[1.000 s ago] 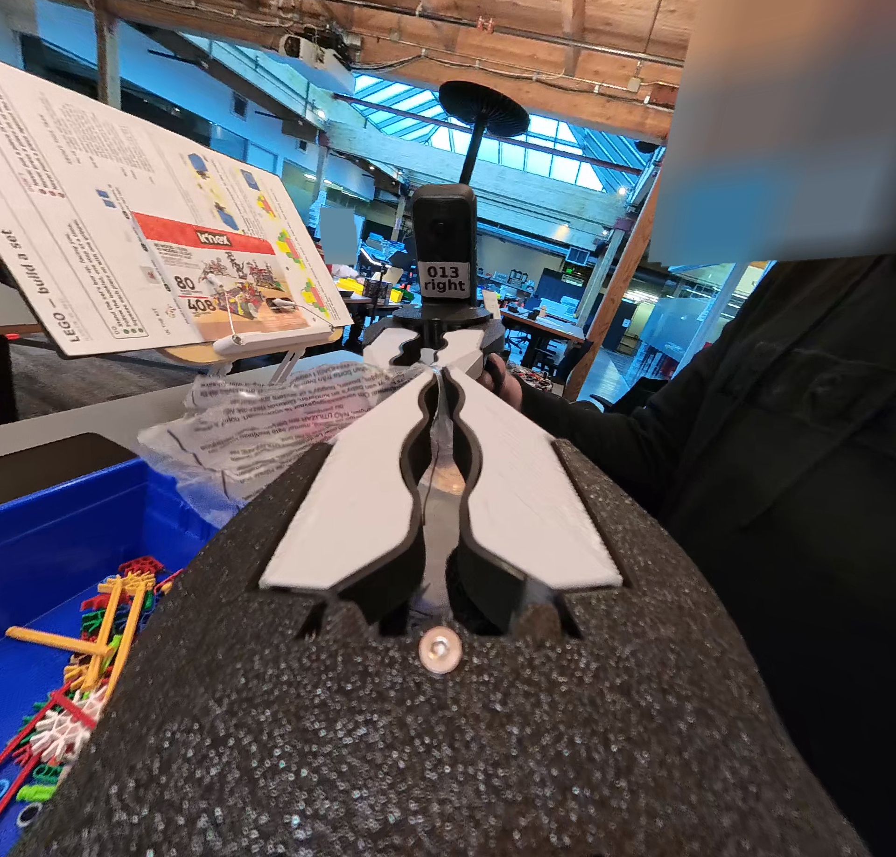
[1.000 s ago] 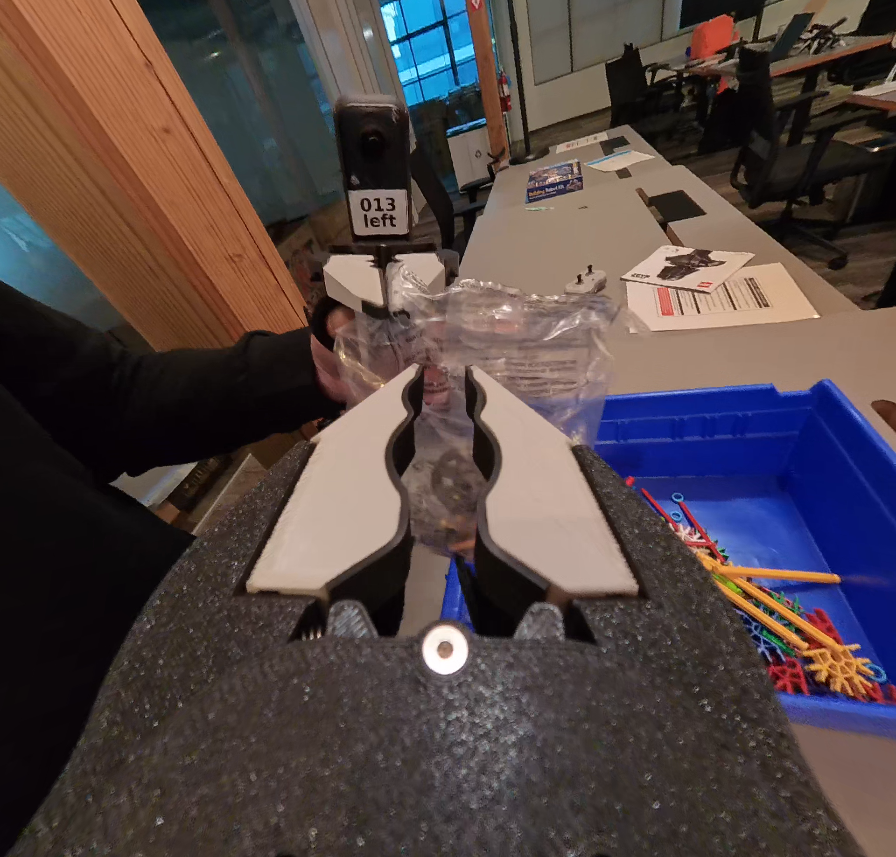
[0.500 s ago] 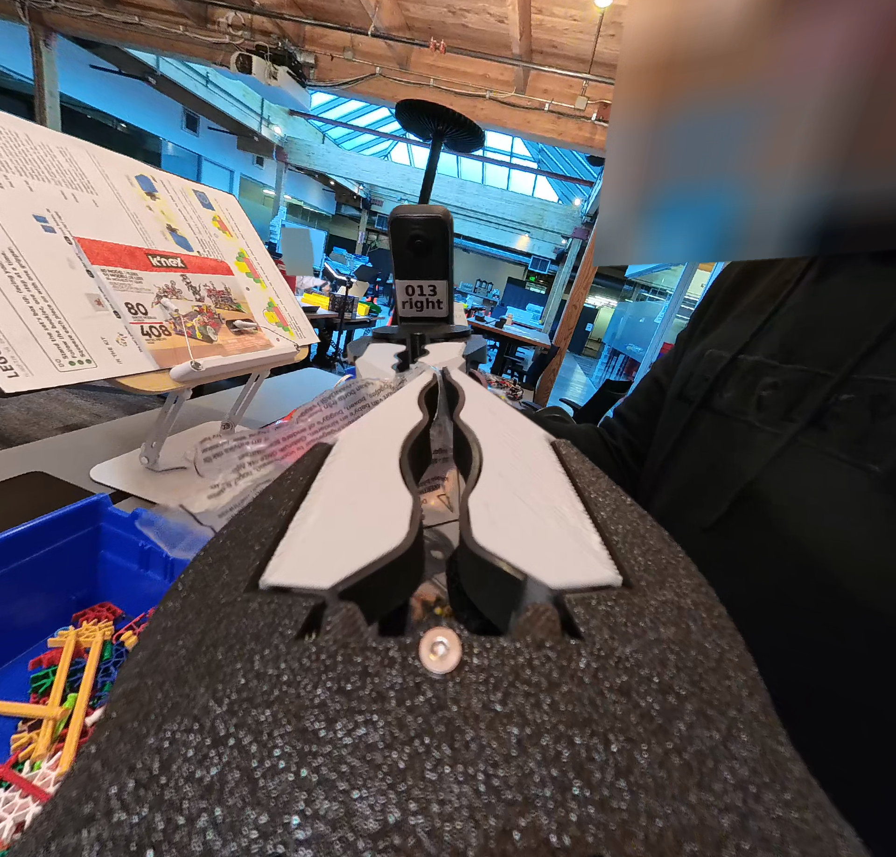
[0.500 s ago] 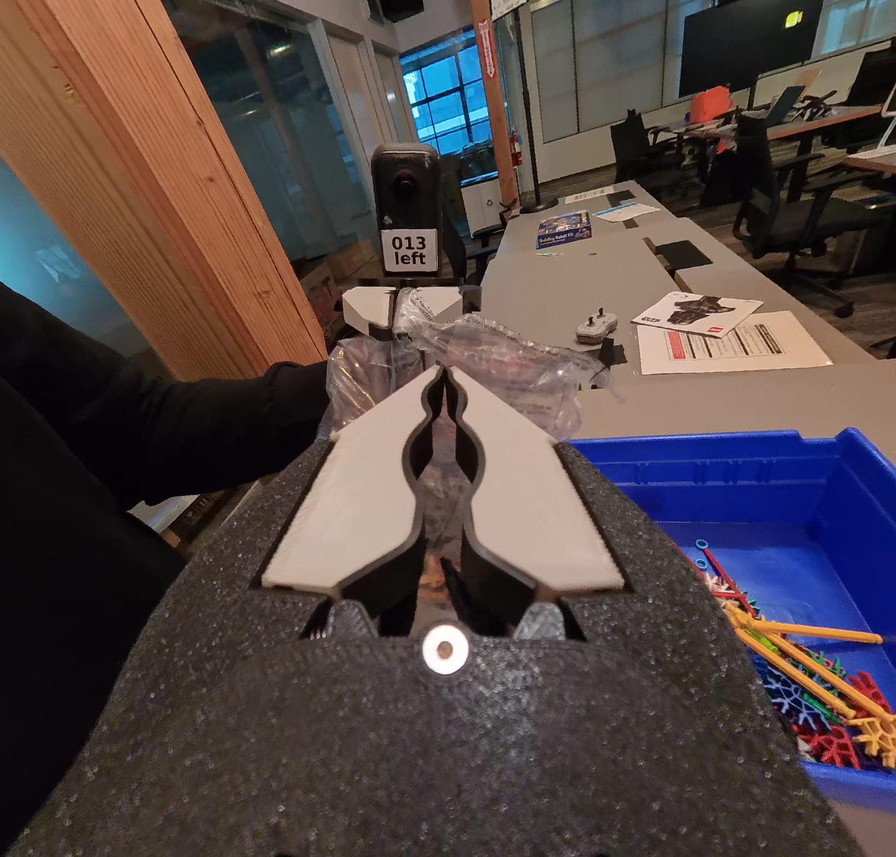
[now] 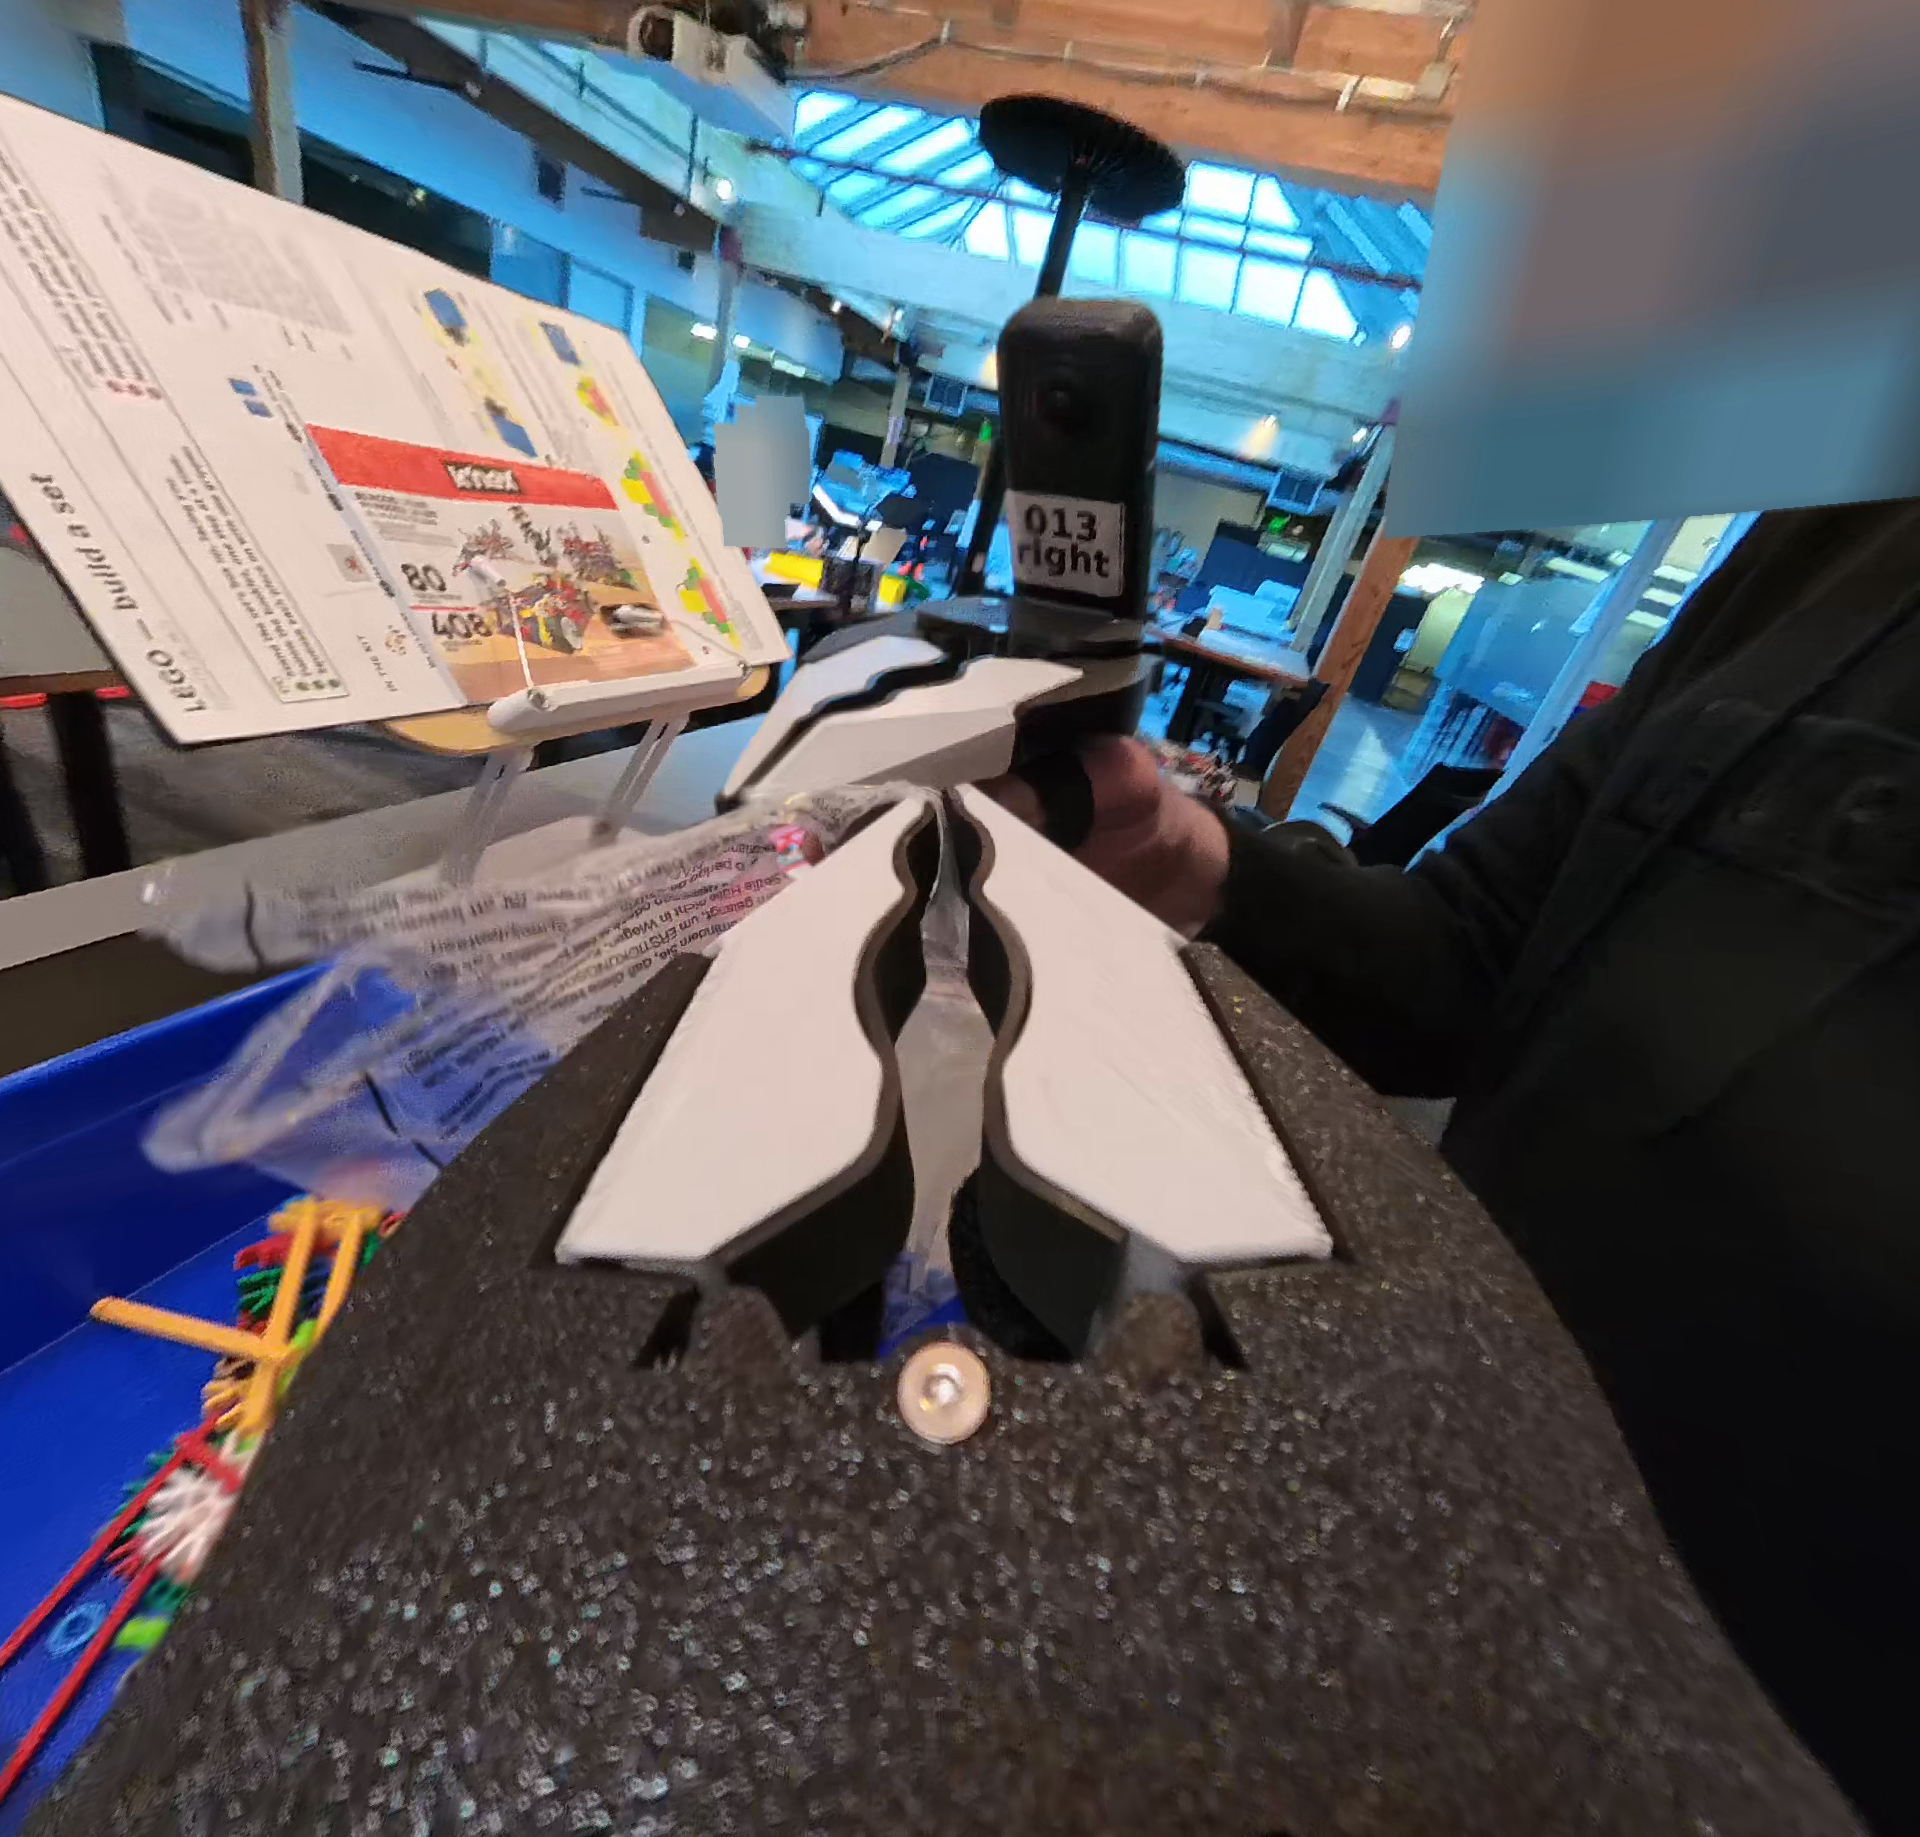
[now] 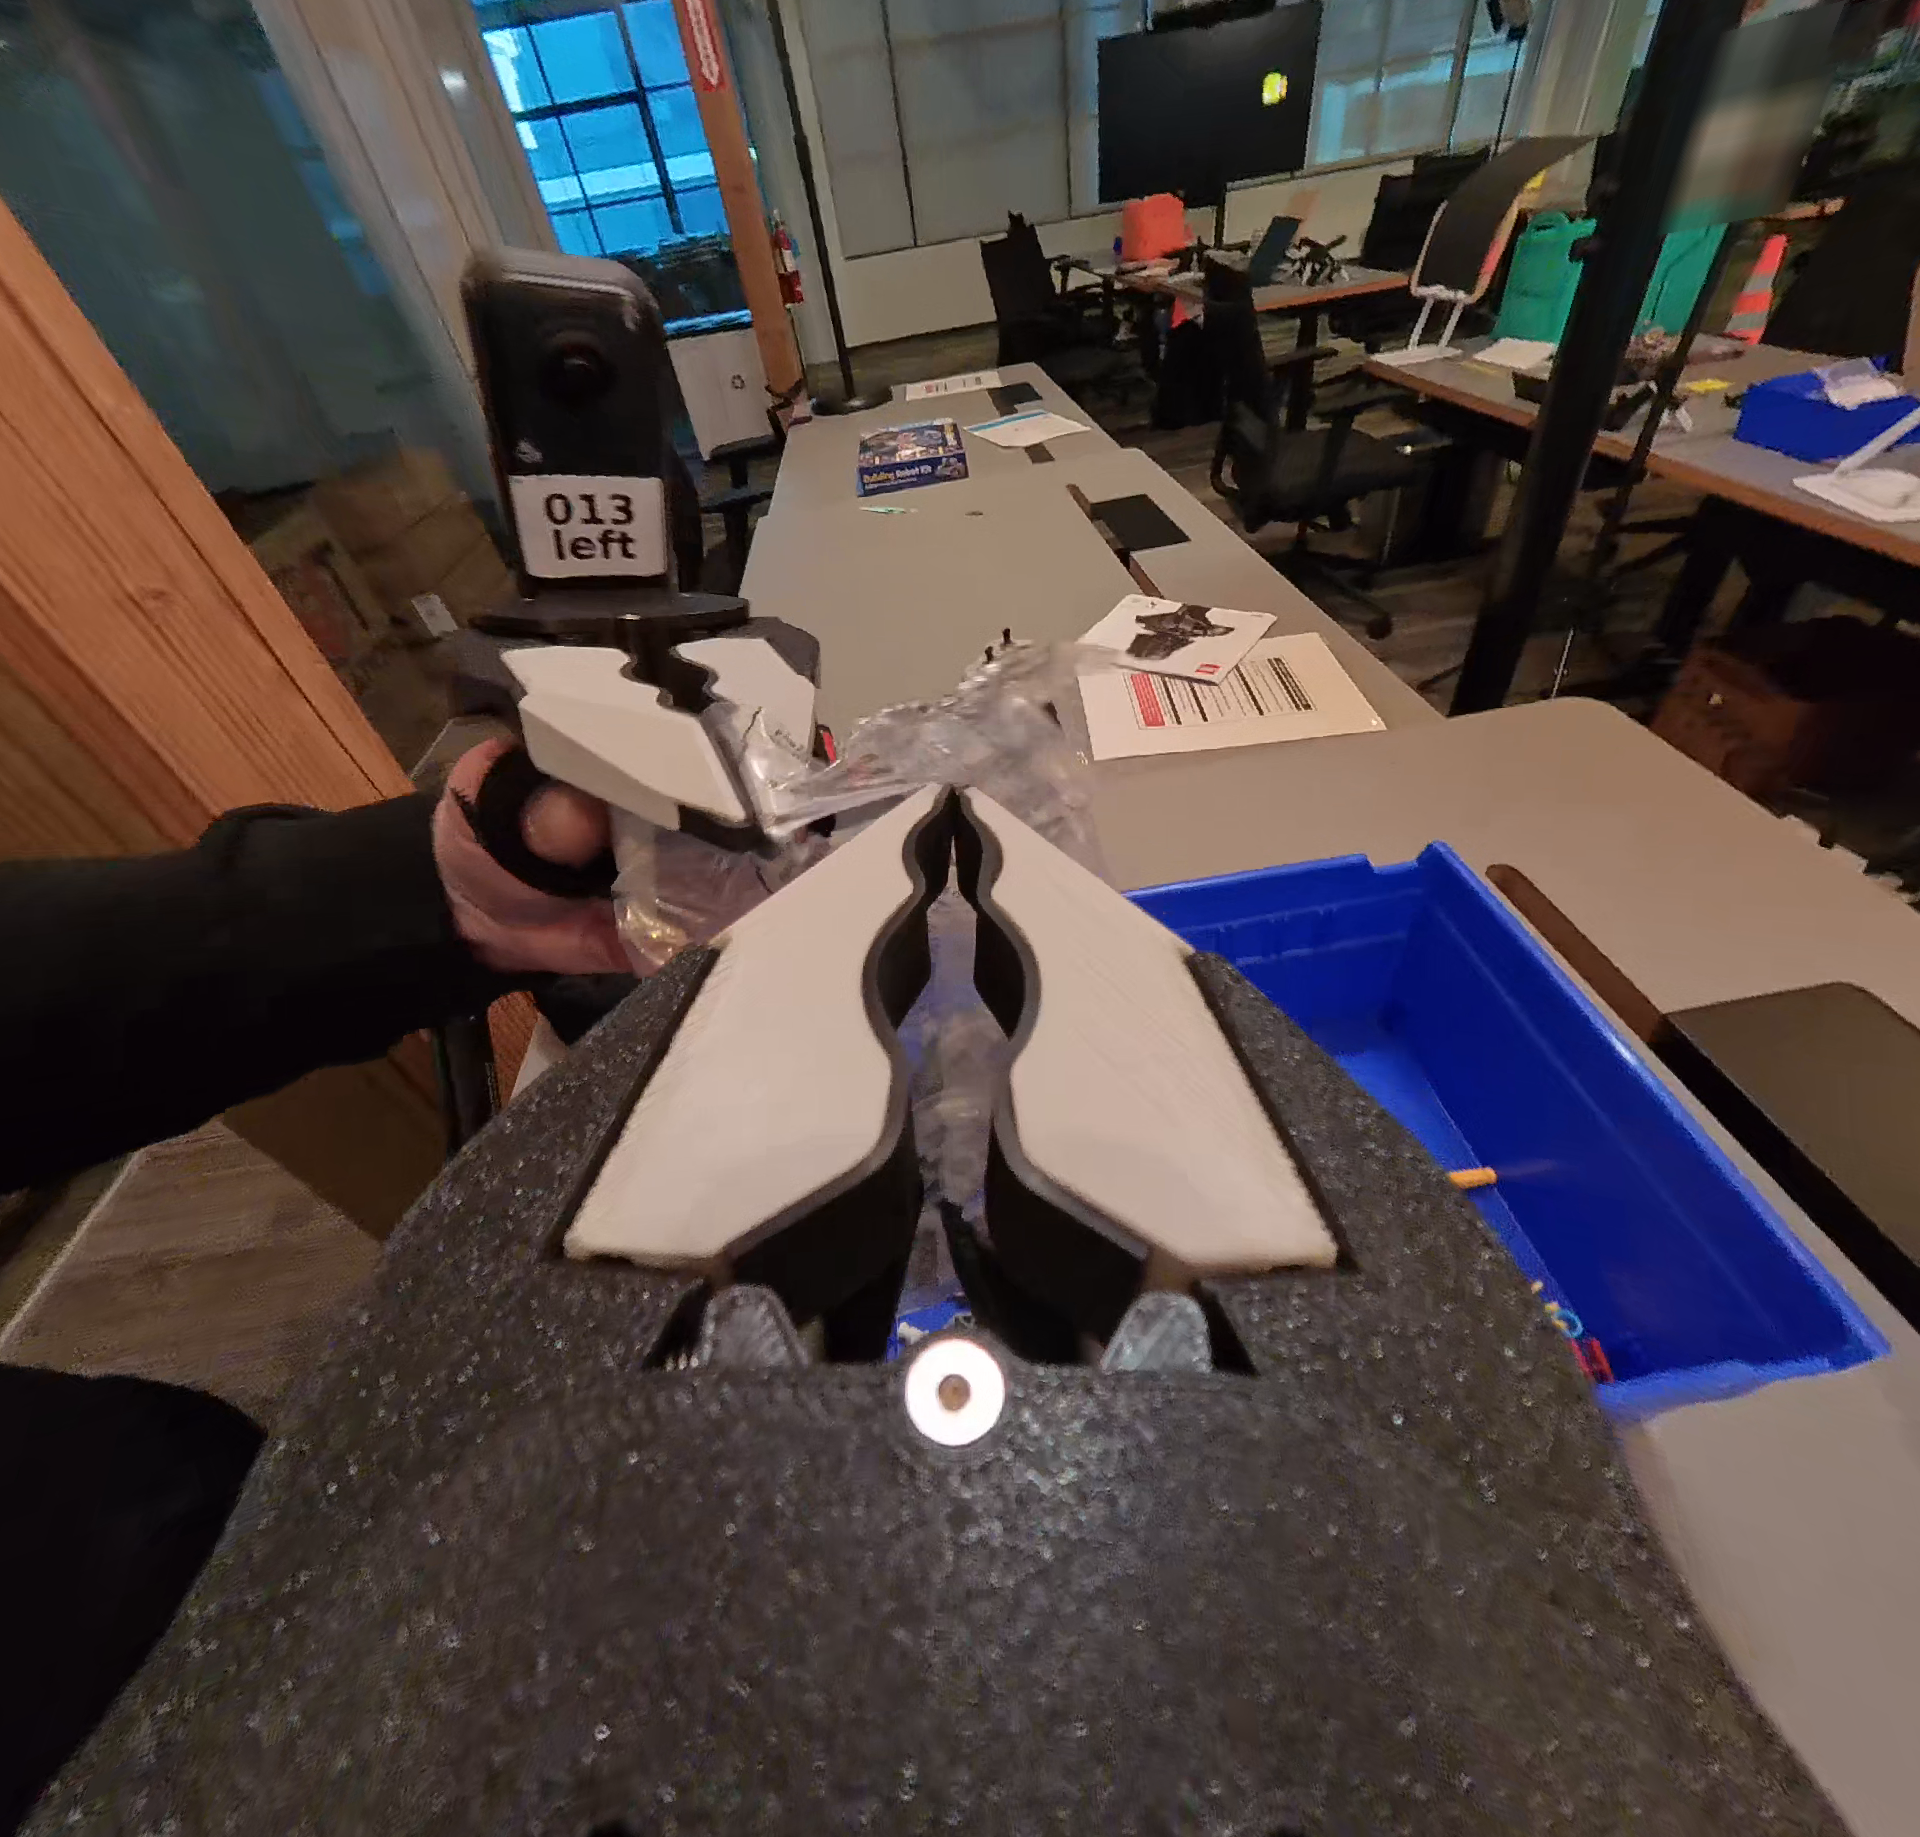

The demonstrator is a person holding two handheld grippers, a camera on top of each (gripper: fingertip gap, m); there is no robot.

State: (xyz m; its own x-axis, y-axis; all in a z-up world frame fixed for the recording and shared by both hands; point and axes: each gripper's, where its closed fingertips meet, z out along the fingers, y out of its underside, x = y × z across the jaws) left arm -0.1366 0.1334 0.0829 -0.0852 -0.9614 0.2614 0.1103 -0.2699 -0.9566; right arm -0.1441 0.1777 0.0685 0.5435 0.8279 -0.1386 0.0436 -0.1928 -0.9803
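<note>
My left gripper (image 5: 942, 813) is shut on a clear plastic bag (image 5: 499, 956) with print on it, which stretches out to the left above a blue bin (image 5: 83, 1216). My right gripper (image 6: 951, 808) is shut on the same bag (image 6: 966, 738), crumpled just past its tips. The two grippers are close together, each angled sideways to the other. The right gripper also shows in the left wrist view (image 5: 740, 786), and the left gripper in the right wrist view (image 6: 764, 774). Coloured toy rods and connectors (image 5: 260, 1299) lie in the bin.
The blue bin (image 6: 1455, 1039) stands on a grey table (image 6: 1558, 800). An instruction booklet (image 5: 364, 499) rests on a tilted stand behind the bin. Printed sheets (image 6: 1226, 696) lie farther along the table. A person in a dark sleeve (image 5: 1662, 956) holds both grippers. Tip to tip, the grippers are about 4 cm apart.
The right gripper closed on the bag. Both grippers then turned sideways to each other, and the bag now stretches out flat over the bin.
</note>
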